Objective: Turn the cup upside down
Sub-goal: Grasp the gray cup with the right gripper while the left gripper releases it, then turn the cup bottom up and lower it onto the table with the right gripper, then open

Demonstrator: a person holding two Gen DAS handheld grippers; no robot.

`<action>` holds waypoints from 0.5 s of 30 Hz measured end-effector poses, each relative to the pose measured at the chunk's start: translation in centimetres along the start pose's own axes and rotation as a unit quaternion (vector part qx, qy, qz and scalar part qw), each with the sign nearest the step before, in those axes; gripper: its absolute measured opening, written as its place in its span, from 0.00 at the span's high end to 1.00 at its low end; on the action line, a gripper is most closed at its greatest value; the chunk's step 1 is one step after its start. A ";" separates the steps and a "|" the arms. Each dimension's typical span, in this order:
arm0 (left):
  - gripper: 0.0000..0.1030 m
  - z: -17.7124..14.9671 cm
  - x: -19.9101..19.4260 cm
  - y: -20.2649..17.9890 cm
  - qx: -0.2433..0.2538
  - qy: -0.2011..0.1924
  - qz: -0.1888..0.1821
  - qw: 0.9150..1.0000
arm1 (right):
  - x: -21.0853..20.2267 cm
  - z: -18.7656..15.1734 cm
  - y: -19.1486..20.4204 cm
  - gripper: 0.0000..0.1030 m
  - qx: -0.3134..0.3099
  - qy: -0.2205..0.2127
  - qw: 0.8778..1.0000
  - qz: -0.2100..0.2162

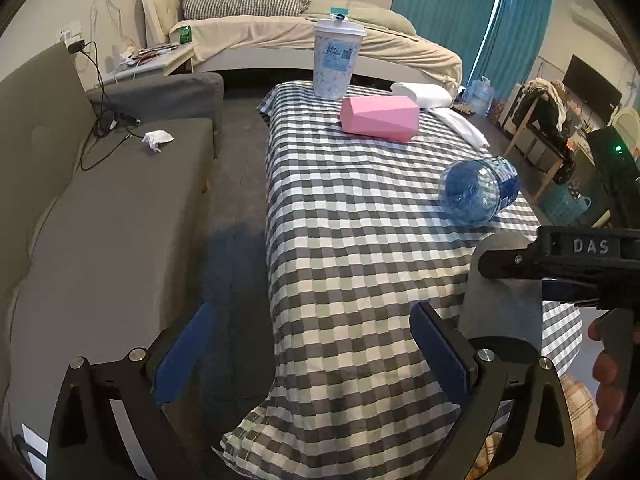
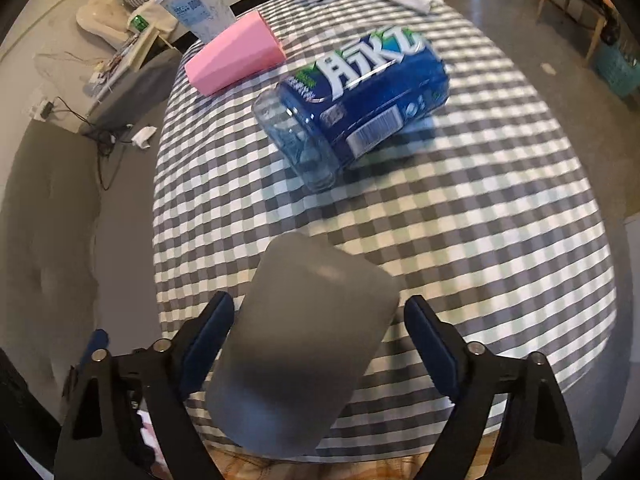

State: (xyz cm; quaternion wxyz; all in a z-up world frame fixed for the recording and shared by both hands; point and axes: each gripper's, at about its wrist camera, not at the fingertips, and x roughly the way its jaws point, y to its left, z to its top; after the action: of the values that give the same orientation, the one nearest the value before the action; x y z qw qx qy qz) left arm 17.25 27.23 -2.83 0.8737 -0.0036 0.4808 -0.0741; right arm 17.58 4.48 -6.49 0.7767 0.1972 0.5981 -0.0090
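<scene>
- Cup (image 2: 304, 344): grey, matt, plain-sided; sits between the fingers of the right claw at the near edge of the worktop (image 2: 460, 220), at 6 o'clock in the right wrist view. Blurred, so its mouth and base cannot be told apart, nor whether it is upright.
- Right claw (image 2: 318, 350): jaws spread to either side of the cup with a gap showing at each pad; released, not gripping. In the left wrist view it reaches in from 3 o'clock across the cup (image 1: 504, 280).
- Left claw (image 1: 312, 356): spread wide, empty, over the worktop's near left corner; no part in the step.
- Bottle (image 2: 352, 104): blue label, lying on its side at 12 o'clock from the cup, apart from it.
- Pink box (image 2: 236, 58): at 11 o'clock, further back.
- Paper cup (image 2: 196, 0): lidded, standing behind the pink box.
- Handling note, as judgement: the pads should close squarely on the cup's mid-height before any lift; the smooth wall may slip under a light grip. The turn wants height enough to clear the cloth, and a set-down short of the bottle, mouth flat on the worktop.
</scene>
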 end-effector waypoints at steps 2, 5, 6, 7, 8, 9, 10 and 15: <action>0.02 -0.1 -0.1 0.2 -0.003 0.001 0.002 1.000 | -0.3 0.0 0.0 0.21 0.000 -0.003 1.000 0.003; 0.02 0.0 -0.5 0.2 -0.006 0.002 0.007 1.000 | -1.4 -0.2 -0.1 0.23 -0.006 -0.019 1.000 0.021; 0.02 0.0 -0.6 0.1 -0.005 0.001 0.009 1.000 | -2.1 -0.3 -0.2 0.24 -0.013 -0.030 0.999 0.026; 0.02 0.1 -0.8 -0.1 -0.004 -0.001 0.010 1.000 | -2.7 -0.3 -0.2 0.28 -0.022 -0.043 0.998 0.032; 0.02 0.1 -0.9 -0.3 -0.002 -0.003 0.011 1.000 | -3.2 -0.4 -0.1 0.29 -0.031 -0.053 0.998 0.034; 0.02 0.1 -1.0 -0.7 -0.001 -0.003 0.012 1.000 | -3.8 -0.6 0.0 0.29 -0.049 -0.068 0.996 0.027; 0.02 0.1 -1.0 -1.1 0.000 -0.003 0.012 1.000 | -4.2 -0.8 0.2 0.29 -0.065 -0.081 0.994 0.017; 0.02 -0.4 -1.2 -2.9 0.007 -0.003 0.016 1.000 | -6.0 -2.6 0.5 0.30 -0.144 -0.146 0.979 -0.003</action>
State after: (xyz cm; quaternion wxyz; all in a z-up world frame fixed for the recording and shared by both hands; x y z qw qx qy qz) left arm 15.93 24.51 -1.82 0.8763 0.0099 0.4775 -0.0630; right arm 13.56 4.42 -1.34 0.8759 0.0780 0.4740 0.0464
